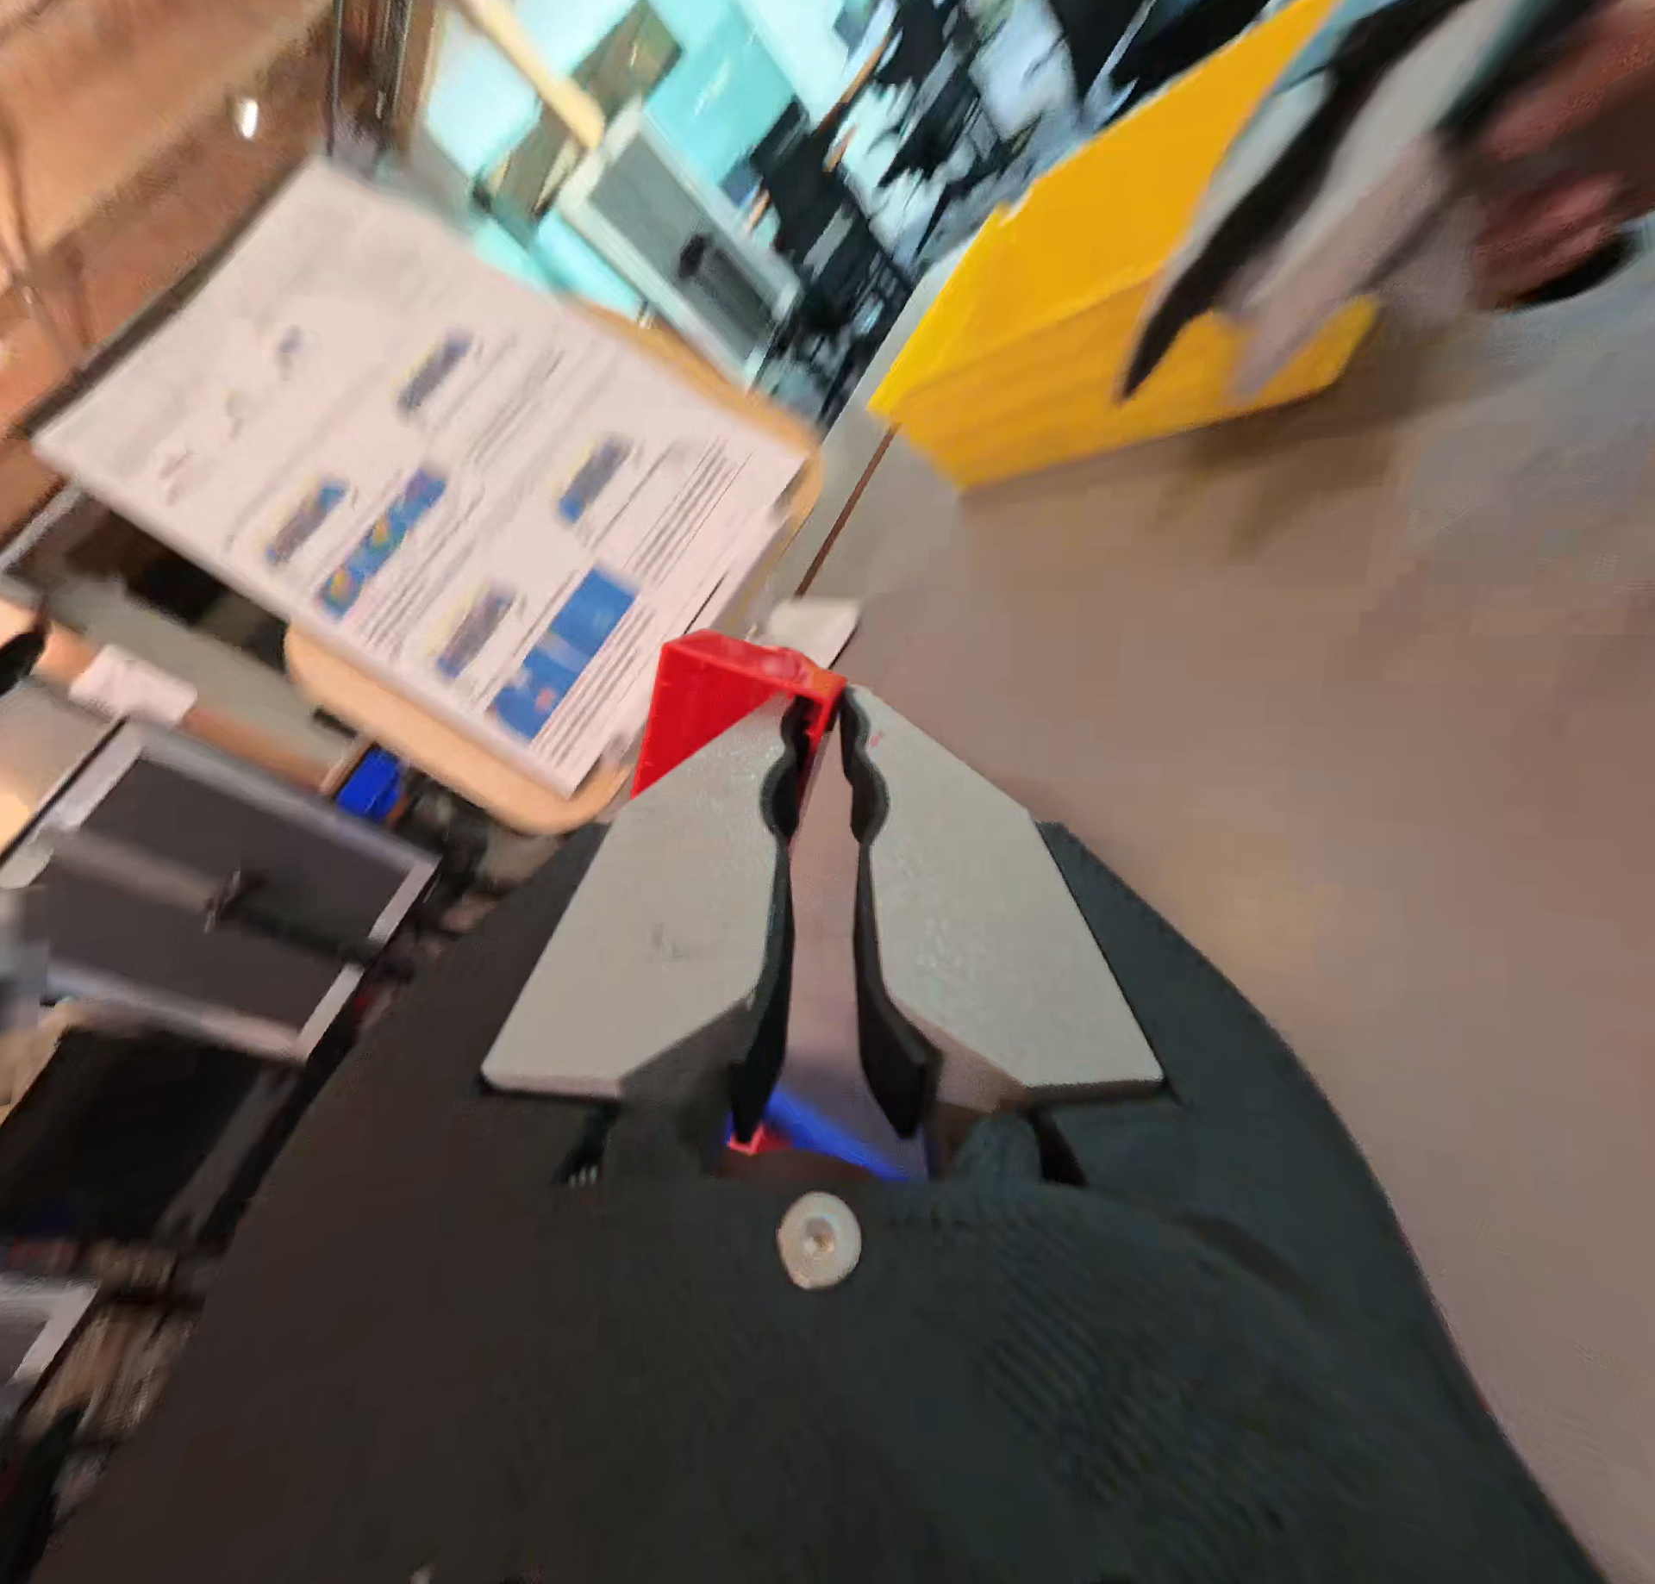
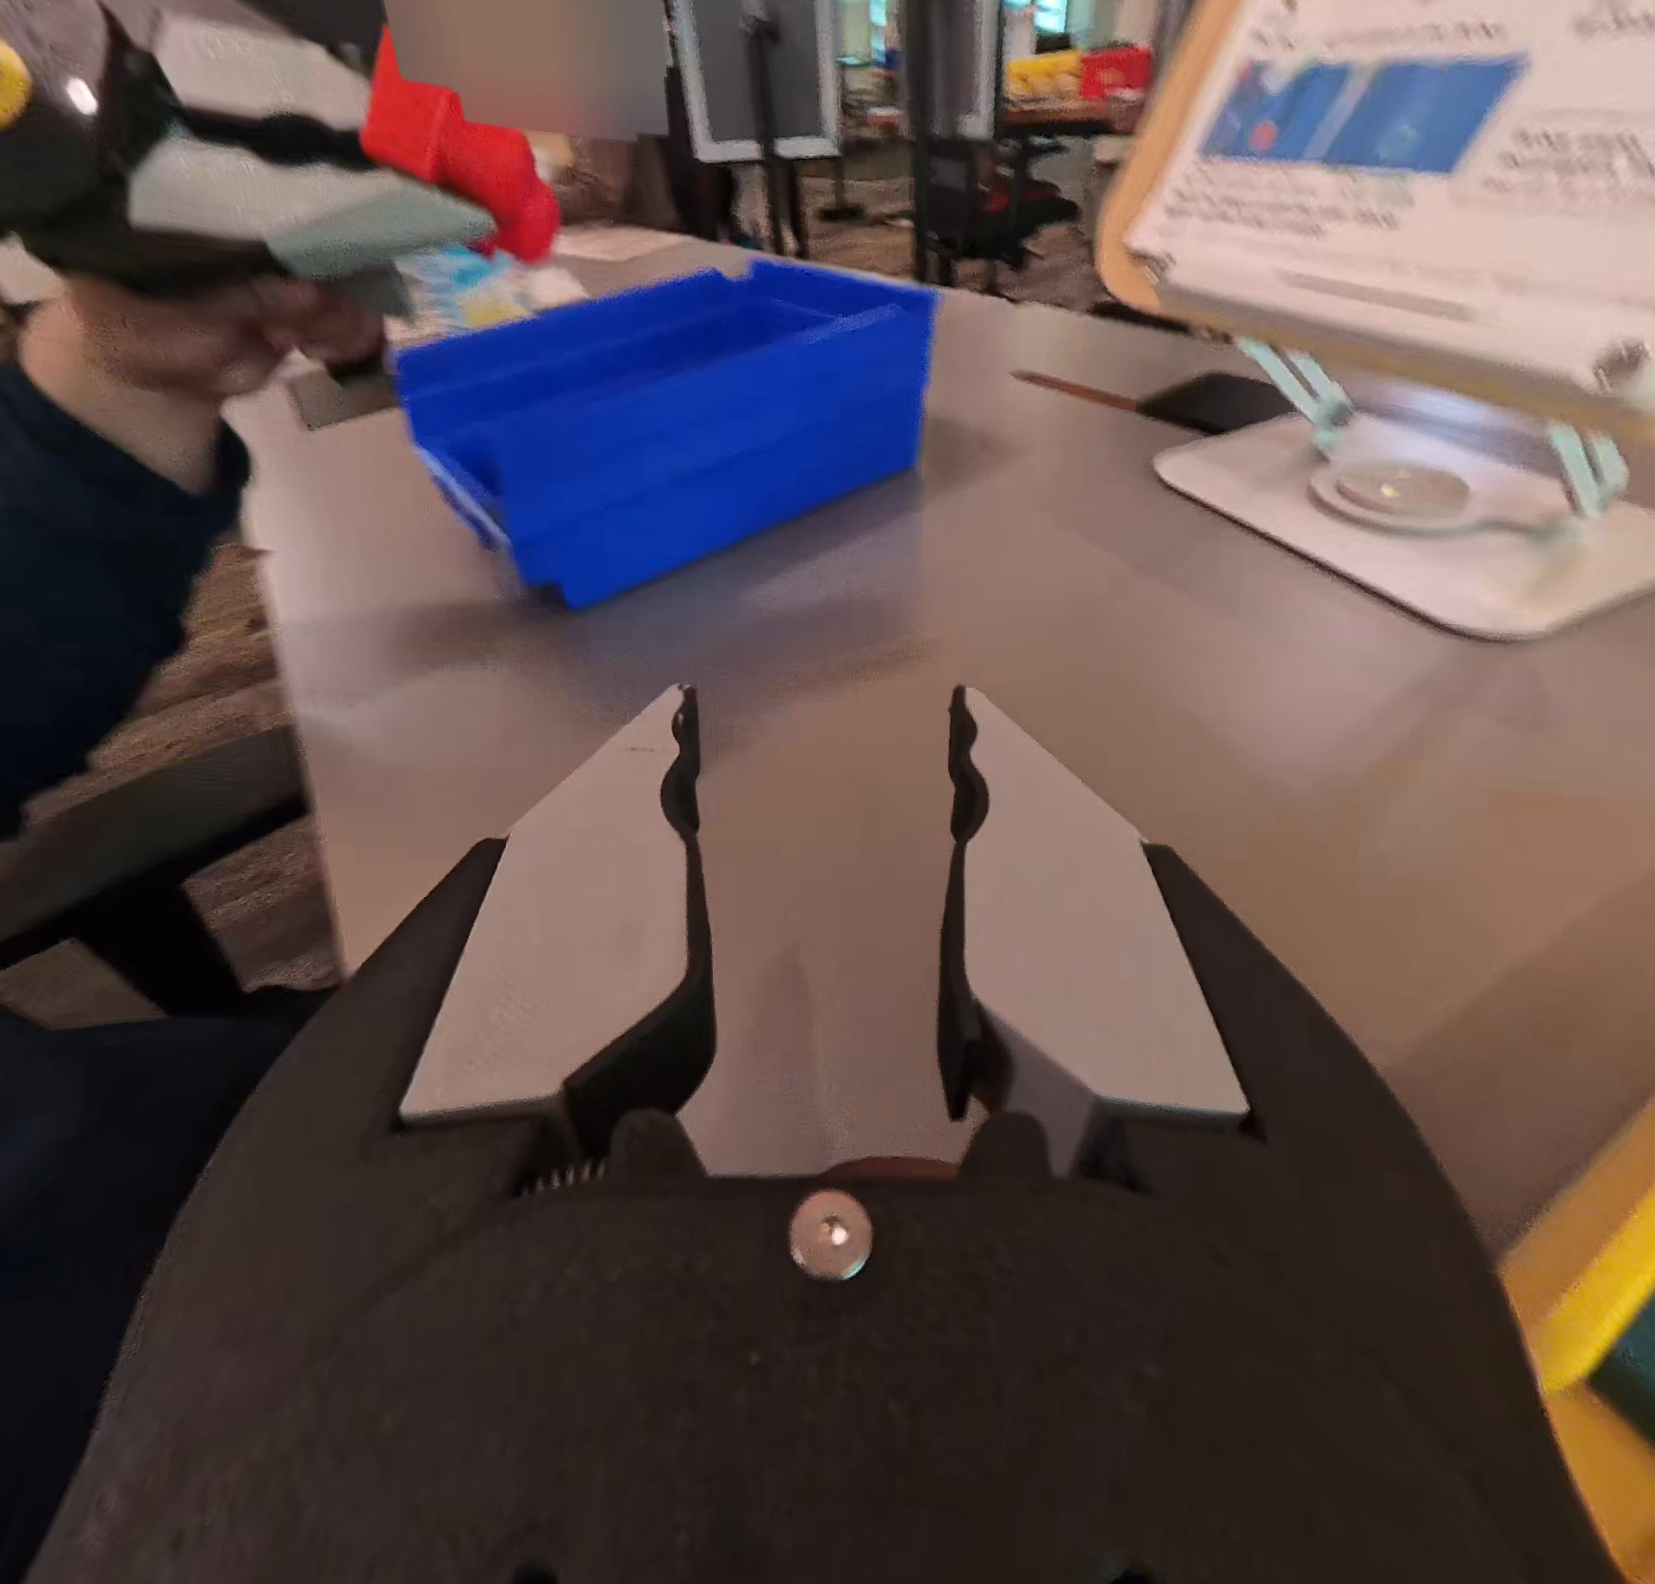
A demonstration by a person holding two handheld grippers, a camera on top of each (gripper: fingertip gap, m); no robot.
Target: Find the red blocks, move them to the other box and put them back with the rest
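The grey table (image 2: 1119, 735) carries both boxes, and they sit well apart: the blue box (image 2: 663, 431) at the far side in the right wrist view, the yellow box (image 1: 1101, 287) at the far end in the left wrist view. Near the blue box stands a poster board (image 2: 1397, 135) on a white stand (image 2: 1433, 538).

The left gripper (image 1: 828, 713) is pinched on a red block (image 1: 725, 699), held in the air above the table, off to one side of the blue box and higher than its rim. The right gripper (image 2: 819, 708) is spread wide with nothing between its fingers, low over bare table.

The main risk is a dropped block. In the left wrist view only a thin edge at one corner of the block sits between the fingertips, so a quick swing (the heavy blur suggests the gripper is moving fast) could twist it loose before it reaches a box. A second risk is a collision, since the right gripper hangs in front of the yellow box, near where the left one may have to travel.

The right wrist view shows the block's stepped shape and how far it juts past the fingers; the left wrist view hides most of that behind its own fingers. Only the left wrist view shows the yellow box whole; the right wrist view catches just a corner. Neither view shows inside either box.
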